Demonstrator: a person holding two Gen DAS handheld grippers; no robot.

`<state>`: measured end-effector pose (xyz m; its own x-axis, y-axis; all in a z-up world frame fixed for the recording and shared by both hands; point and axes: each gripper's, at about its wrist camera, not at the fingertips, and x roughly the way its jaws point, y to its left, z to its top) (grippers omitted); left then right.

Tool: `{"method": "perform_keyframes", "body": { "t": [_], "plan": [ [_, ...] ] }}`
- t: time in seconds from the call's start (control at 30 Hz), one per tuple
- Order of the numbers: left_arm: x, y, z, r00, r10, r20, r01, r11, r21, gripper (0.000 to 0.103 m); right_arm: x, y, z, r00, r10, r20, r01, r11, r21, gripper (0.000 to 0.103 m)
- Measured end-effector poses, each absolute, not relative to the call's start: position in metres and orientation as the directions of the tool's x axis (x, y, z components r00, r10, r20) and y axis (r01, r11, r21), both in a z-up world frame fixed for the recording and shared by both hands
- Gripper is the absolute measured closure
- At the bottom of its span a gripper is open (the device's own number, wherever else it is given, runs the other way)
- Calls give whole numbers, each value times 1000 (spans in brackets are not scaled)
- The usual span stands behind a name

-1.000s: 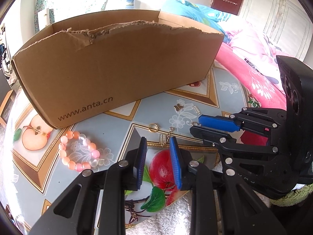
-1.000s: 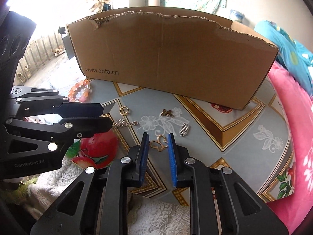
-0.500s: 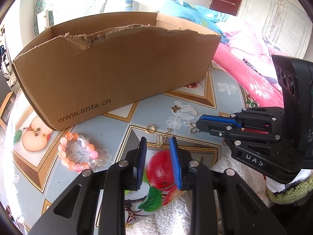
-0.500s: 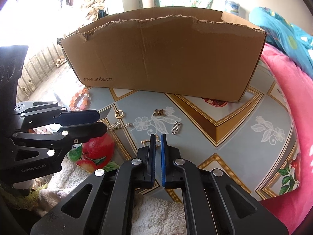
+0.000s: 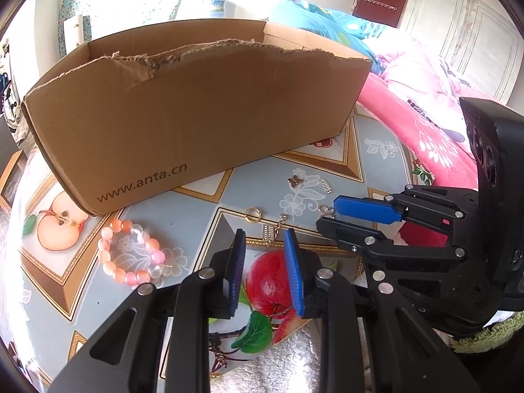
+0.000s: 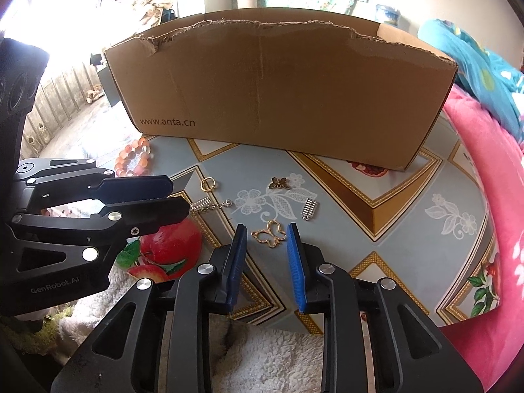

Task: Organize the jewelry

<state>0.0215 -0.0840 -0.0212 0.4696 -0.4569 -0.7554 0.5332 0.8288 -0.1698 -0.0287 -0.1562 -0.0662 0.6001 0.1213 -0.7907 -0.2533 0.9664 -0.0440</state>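
A gold openwork butterfly pendant (image 6: 271,234) lies flat on the patterned tabletop, between and just ahead of my right gripper's tips. My right gripper (image 6: 266,226) is opening, and its blue pads stand clear of the pendant on both sides. My left gripper (image 5: 264,232) hovers open and empty above a short chain with an abacus charm (image 5: 273,229). A gold ring (image 5: 252,214), a dark butterfly charm (image 6: 279,183) and a silver abacus charm (image 6: 309,209) lie farther back. The pink bead bracelet (image 5: 131,255) lies to the left.
A tall open cardboard box (image 6: 278,91) with a torn rim stands across the back of the table (image 6: 409,229). A pink blanket (image 6: 491,170) borders the table's right edge. White fleece (image 6: 268,353) lies under both grippers at the near edge.
My right gripper's jaws closed at the gold butterfly pendant and have spread apart again. The pendant stays on the table. The left gripper has kept still.
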Motion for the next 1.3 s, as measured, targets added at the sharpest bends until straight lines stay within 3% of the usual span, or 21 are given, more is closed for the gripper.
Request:
{"method": "perform_keyframes", "body": {
  "t": [0.53, 0.97, 1.3],
  "plan": [
    [23, -84, -23, 466, -460, -756, 529, 829, -179, 80, -18, -145, -70, 594, 133, -793, -294, 954, -61, 85],
    [24, -88, -24, 463, -455, -761, 544, 823, -162, 80, 2, -187, -61, 518, 272, -811, -310, 943, 118, 85],
    [26, -106, -29, 486, -376, -789, 566, 823, -44, 80, 12, -208, -61, 502, 326, -801, -289, 936, 200, 85]
  ]
}}
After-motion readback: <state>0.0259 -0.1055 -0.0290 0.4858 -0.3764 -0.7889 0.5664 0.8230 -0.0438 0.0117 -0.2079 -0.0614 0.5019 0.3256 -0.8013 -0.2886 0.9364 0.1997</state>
